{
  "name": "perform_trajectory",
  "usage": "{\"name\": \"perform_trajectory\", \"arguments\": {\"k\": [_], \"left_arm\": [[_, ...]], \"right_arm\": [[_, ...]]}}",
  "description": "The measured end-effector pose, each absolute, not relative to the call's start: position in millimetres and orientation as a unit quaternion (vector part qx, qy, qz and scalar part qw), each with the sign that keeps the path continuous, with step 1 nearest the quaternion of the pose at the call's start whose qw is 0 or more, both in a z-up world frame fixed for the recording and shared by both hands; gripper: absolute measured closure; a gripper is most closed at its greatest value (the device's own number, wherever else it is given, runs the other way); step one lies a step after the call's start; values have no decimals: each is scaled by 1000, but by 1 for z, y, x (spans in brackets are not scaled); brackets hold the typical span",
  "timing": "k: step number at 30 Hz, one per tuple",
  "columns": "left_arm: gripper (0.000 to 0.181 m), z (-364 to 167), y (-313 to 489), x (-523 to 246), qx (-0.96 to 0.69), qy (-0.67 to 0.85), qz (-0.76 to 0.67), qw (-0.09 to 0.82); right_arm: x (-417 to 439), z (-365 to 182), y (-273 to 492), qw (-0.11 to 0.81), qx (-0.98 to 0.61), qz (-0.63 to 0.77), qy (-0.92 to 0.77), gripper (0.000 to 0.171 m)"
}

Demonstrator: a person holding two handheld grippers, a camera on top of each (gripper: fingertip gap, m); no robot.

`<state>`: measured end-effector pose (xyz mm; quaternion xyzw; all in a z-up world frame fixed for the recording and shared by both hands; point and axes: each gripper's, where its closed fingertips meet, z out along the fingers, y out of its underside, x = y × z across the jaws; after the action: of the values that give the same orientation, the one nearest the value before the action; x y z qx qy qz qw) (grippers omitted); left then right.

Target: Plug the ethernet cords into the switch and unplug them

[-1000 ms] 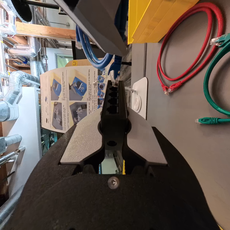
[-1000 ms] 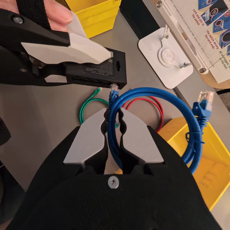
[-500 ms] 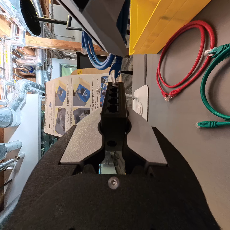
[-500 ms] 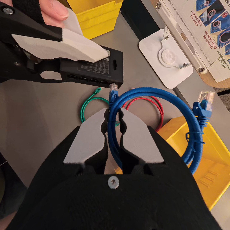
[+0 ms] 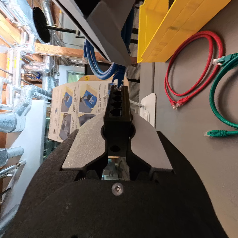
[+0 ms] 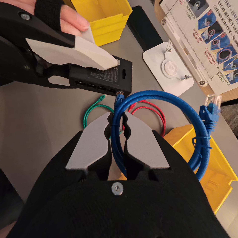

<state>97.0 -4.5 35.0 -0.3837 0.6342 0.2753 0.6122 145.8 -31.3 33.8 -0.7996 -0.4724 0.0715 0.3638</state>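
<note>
My left gripper squeezes the black switch. My right gripper pinches the blue cord tight. Its plug is now closer to the end port vs. before.

Two wide-angle views, one daylit and sharp-edged, the other warm and dim

In the left wrist view we see cool bright light on the background pipes, which are smeared by blur, while the grey table is evenly lit and the black switch shows little detail. In the right wrist view the light is warmer and duller; the instruction sheet and yellow bin are soft with blur, edges bow outward, and the foreground right gripper body is near-black.
</note>
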Motion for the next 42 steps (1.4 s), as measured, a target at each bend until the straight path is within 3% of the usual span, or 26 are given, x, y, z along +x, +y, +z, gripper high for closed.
{"name": "perform_trajectory", "arguments": {"k": [20,42], "left_arm": [[152,86,-18,70,-340,590,343,647],[152,103,-25,69,-354,554,329,678]], "right_arm": [[118,84,-40,502,-715,45,-484,155],[111,102,-31,566,-657,188,-461,152]]}}
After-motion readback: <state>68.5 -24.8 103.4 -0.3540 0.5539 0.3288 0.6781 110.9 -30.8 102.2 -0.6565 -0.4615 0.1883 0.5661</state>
